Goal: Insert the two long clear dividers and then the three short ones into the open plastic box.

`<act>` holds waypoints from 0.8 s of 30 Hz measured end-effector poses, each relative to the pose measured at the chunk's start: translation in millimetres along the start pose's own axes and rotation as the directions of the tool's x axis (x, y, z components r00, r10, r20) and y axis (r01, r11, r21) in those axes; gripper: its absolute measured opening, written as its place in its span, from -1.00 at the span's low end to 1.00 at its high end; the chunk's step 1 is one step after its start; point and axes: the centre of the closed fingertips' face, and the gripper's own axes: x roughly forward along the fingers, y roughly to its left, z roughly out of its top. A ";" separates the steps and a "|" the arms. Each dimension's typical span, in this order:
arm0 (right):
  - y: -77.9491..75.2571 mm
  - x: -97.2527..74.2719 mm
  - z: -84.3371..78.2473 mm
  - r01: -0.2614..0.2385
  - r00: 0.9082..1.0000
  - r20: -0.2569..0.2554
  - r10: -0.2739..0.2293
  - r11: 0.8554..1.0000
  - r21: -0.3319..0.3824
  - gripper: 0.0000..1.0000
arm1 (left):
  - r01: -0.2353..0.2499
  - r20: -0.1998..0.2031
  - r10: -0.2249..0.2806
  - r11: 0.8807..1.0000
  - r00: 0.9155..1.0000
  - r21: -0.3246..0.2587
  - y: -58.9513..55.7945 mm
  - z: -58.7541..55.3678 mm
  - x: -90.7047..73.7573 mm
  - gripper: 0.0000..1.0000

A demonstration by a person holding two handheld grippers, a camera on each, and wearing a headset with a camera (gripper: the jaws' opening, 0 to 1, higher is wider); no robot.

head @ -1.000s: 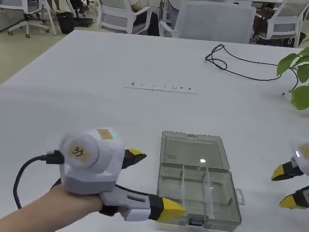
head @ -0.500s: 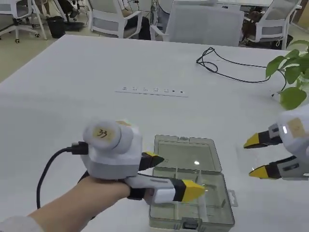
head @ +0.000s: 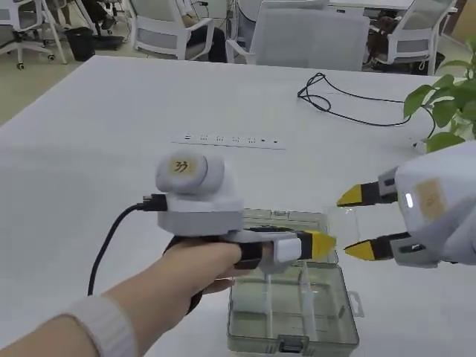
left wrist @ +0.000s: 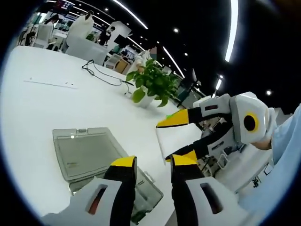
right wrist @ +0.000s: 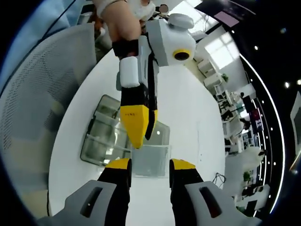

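Note:
The open clear plastic box [head: 245, 327] lies near the table's front edge, its lid [head: 294, 222] flat behind it. Two long clear dividers [head: 268, 301] stand lengthwise in its base. My right gripper [head: 351, 223] hovers at the box's right, shut on a short clear divider [right wrist: 149, 161], which also shows as a thin pane [left wrist: 161, 143] in the left gripper view. My left gripper [head: 320, 244] is above the lid and points at the right gripper [left wrist: 167, 141]. Its jaws [left wrist: 153, 162] are open with nothing between them. In the right gripper view the left gripper [right wrist: 138, 134] hangs just beyond the divider.
A flush power strip [head: 230, 140] sits mid-table. A black cable [head: 335, 93] loops at the far right, next to a green plant [head: 442, 111]. Office chairs [head: 171, 33] line the far edge. Bare white table [head: 89, 149] spreads to the left.
My left gripper has moved right, from beside the box to above its lid. The right gripper has come in leftward and upward, so the two now nearly meet tip to tip.

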 end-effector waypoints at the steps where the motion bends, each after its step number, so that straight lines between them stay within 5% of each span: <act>1: 0.2 0.5 2.1 0.003 1.000 0.003 -0.003 1.000 -0.007 -0.35 | 0.001 0.003 -0.001 1.000 1.000 -0.001 -0.4 0.2 -0.2 -0.54; 16: 5.7 4.6 15.8 0.037 0.999 0.000 -0.037 0.995 -0.093 -0.35 | 0.016 0.034 -0.013 0.995 0.999 -0.103 -4.4 -1.0 4.7 -0.99; 24: 8.6 4.1 17.7 0.043 0.999 0.001 -0.043 0.991 -0.124 -0.34 | 0.039 0.034 -0.035 0.989 0.999 -0.144 -6.5 -4.7 3.9 -1.00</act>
